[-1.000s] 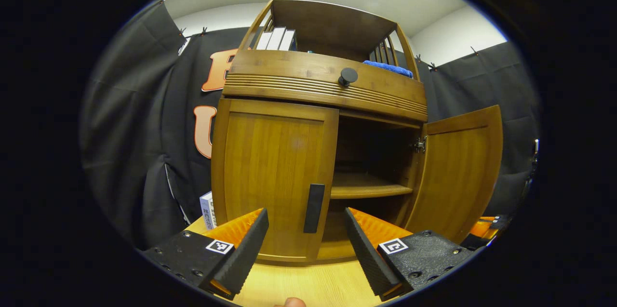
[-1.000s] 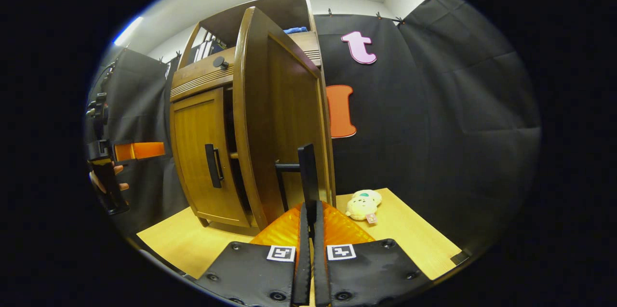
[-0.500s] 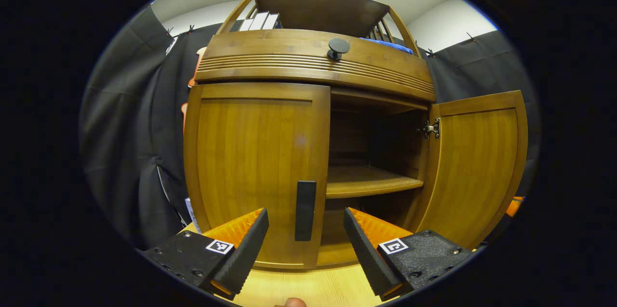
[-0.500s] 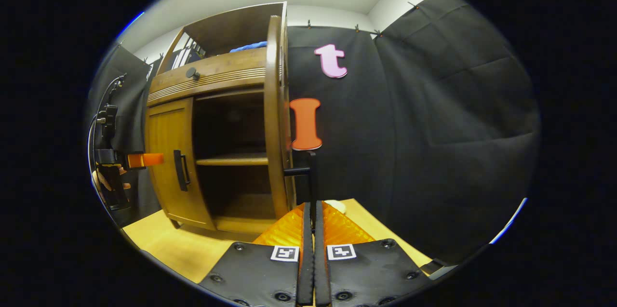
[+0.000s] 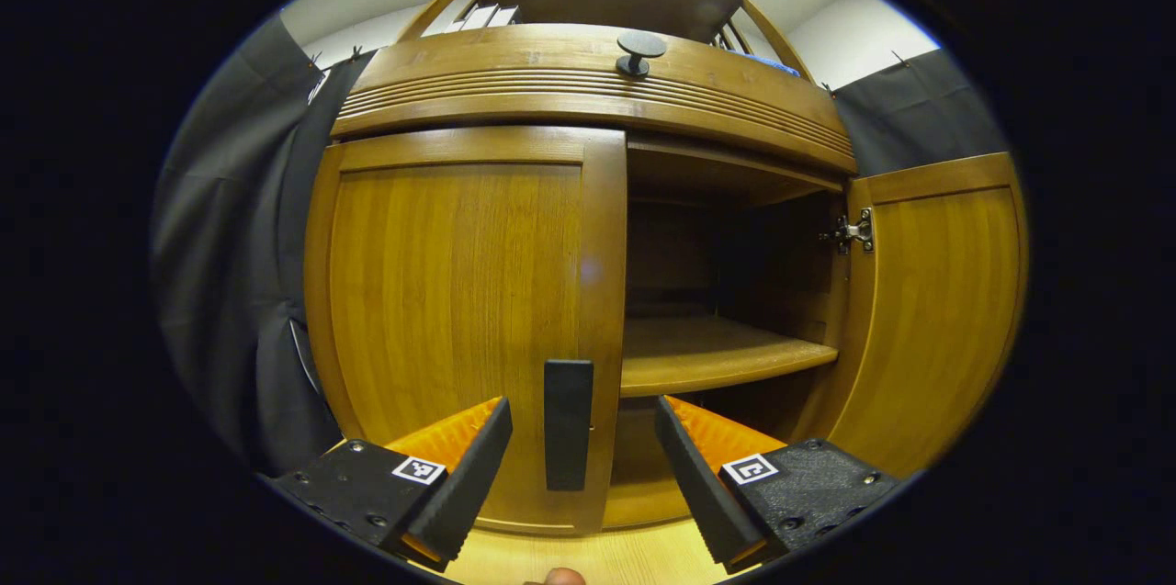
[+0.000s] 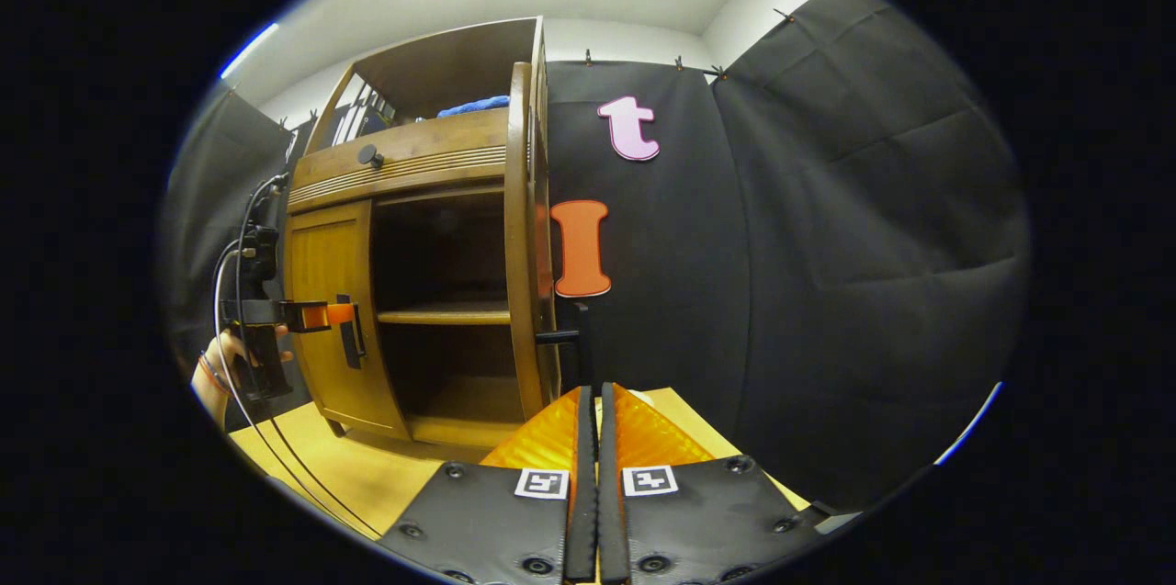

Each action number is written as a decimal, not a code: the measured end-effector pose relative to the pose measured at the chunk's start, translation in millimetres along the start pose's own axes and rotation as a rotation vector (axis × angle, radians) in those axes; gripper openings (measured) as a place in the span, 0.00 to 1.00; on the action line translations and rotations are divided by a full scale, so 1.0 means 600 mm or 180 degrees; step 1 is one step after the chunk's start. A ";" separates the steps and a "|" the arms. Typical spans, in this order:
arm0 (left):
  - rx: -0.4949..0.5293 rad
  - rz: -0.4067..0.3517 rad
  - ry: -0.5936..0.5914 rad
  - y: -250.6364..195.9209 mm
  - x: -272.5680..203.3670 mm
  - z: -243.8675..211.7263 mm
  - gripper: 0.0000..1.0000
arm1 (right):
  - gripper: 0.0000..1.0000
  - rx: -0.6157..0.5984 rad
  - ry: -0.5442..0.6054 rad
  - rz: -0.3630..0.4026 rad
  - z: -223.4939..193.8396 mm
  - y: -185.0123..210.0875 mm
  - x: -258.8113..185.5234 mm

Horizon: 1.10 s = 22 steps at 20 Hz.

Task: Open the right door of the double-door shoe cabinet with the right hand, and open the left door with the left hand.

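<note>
A: Now, left gripper [image 5: 579,461] first. Jaws stand spread wide, nothing between the pads. The black vertical bar handle [image 5: 568,424] of the closed left wooden door [image 5: 459,291] sits in the gap between the two fingers, nearer the left finger [image 5: 464,484]; I cannot tell whether either finger touches it.

B: Confirmed from the right gripper view: the left gripper [image 6: 317,316] is level with that handle [image 6: 349,344], its tip at or just beside it, with a hand [image 6: 225,365] behind it and a cable trailing down to the light wooden tabletop [image 6: 312,466].

A: Right gripper [image 6: 590,438]: fingers pressed together, no gap visible. The black bar handle [image 6: 579,351] of the right wooden door [image 6: 522,245] stands just ahead of the fingertips. Whether the tips still pinch its lower end I cannot tell.

B: Right door position?

A: Swung fully out, seen edge-on in the right gripper view; in the left gripper view its inner face [image 5: 928,319] and a metal hinge [image 5: 854,231] are exposed.

B: Cabinet?

A: Brown double-door shoe cabinet [image 5: 588,98] on the tabletop. Right compartment open, one inner shelf [image 5: 717,355] visible. Above the doors, a ribbed drawer front with a round black knob [image 5: 638,48].
</note>
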<state>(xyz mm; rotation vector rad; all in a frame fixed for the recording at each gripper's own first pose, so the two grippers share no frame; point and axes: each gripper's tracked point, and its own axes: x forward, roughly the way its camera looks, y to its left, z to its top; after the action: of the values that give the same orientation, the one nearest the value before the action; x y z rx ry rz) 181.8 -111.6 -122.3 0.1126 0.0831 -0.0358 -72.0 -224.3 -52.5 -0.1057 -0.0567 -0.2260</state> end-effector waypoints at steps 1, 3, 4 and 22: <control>0.0020 0.0001 0.0004 0.000 0.010 -0.002 0.92 | 0.08 0.0007 -0.0016 -0.0013 0.001 -0.002 -0.001; 0.0053 0.0027 0.0040 0.005 0.024 -0.011 0.92 | 0.08 0.0051 -0.0034 -0.0028 -0.001 -0.008 -0.001; 0.0047 0.0039 0.0050 0.008 0.029 -0.015 0.92 | 0.08 0.0075 -0.0030 -0.0035 -0.002 -0.010 0.000; -0.0054 -0.0018 0.0269 0.009 0.077 -0.073 0.82 | 0.89 0.0037 -0.0212 -0.0128 0.022 -0.014 -0.020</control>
<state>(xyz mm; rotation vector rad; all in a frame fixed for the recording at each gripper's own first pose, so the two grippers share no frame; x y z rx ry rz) 224.5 -102.5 -168.8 0.0968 0.1683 -0.0360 -86.1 -228.2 -39.3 -0.1006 -0.1264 -0.2624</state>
